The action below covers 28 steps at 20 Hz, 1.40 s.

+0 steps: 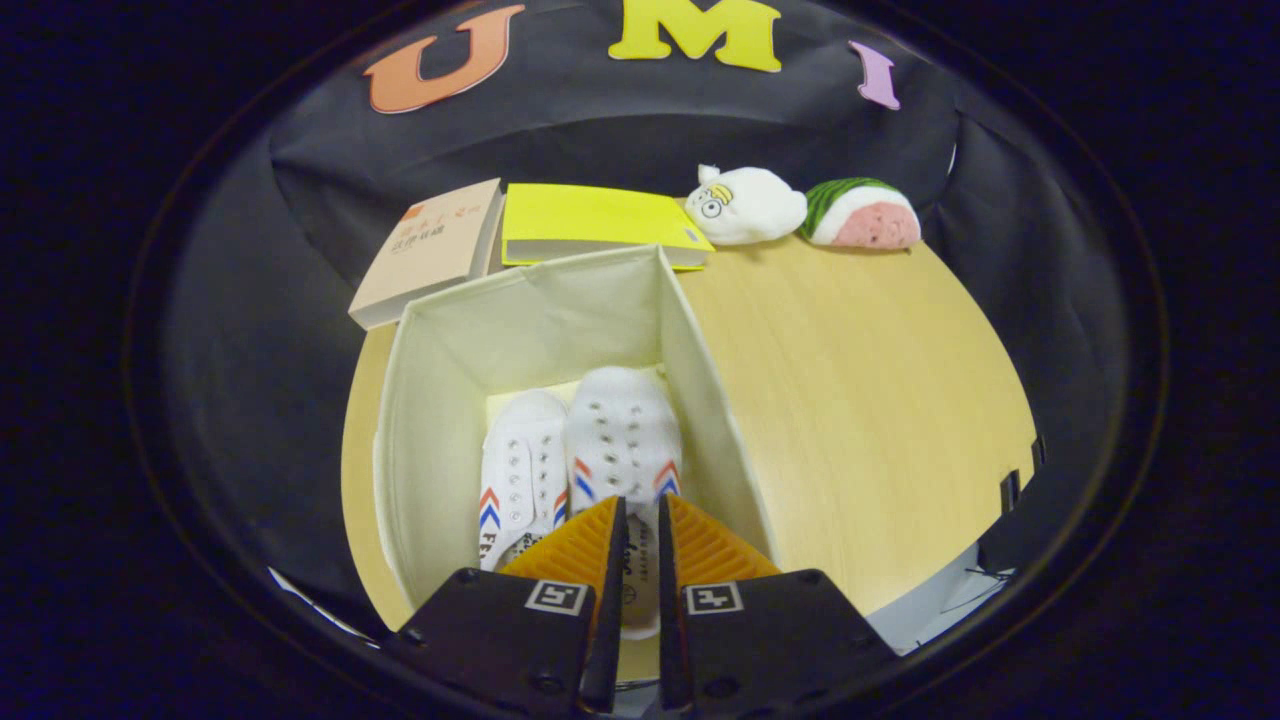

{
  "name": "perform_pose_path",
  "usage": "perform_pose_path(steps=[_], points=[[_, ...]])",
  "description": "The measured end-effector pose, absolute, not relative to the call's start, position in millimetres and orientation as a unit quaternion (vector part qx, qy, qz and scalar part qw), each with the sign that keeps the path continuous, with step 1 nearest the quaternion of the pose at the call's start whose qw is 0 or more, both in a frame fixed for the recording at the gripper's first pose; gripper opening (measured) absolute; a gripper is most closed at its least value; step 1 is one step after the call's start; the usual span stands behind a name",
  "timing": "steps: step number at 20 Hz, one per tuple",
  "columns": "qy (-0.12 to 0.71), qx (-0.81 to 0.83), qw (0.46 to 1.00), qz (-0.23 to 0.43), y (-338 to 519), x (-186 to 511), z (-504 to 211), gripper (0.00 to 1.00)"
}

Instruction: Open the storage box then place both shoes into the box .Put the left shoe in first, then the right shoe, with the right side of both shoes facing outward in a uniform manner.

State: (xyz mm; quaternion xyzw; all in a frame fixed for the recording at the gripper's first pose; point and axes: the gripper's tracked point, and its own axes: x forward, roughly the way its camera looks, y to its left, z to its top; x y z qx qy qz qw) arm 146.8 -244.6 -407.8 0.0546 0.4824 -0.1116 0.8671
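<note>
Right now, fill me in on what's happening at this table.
A handheld claw with orange ribbed fingers is closed on the heel end of a white canvas shoe with red and blue chevrons, holding it inside an open cream fabric storage box. A second matching white shoe already lies in the box, beside the held one. The box sits on a light wooden table. Beyond it lie a beige book, a yellow book, a white plush toy and a watermelon-slice plush.

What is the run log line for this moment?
box: open | left shoe: inside | right shoe: inside, beside it | hand-held gripper: fingers pinching right shoe's heel
</note>
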Motion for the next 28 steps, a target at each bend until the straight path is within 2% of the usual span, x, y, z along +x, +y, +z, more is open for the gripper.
perform_pose_path(steps=[3, 5, 8, 12, 17, 20, 23, 28], points=[[0.475, 0.056, 0.872, -0.105, -247, 136, -387, 0.51], [0.461, 0.045, 0.880, -0.104, -257, 130, -373, 0.58], [0.428, 0.026, 0.899, -0.084, -267, 125, -343, 0.63], [0.362, -0.015, 0.929, -0.074, -293, 123, -298, 0.86], [0.273, -0.027, 0.958, -0.080, -333, 114, -241, 0.86], [0.197, -0.026, 0.978, -0.062, -346, 112, -198, 0.86], [0.136, -0.041, 0.988, -0.056, -363, 98, -156, 1.00], [0.099, -0.031, 0.993, -0.060, -378, 82, -114, 1.00]])
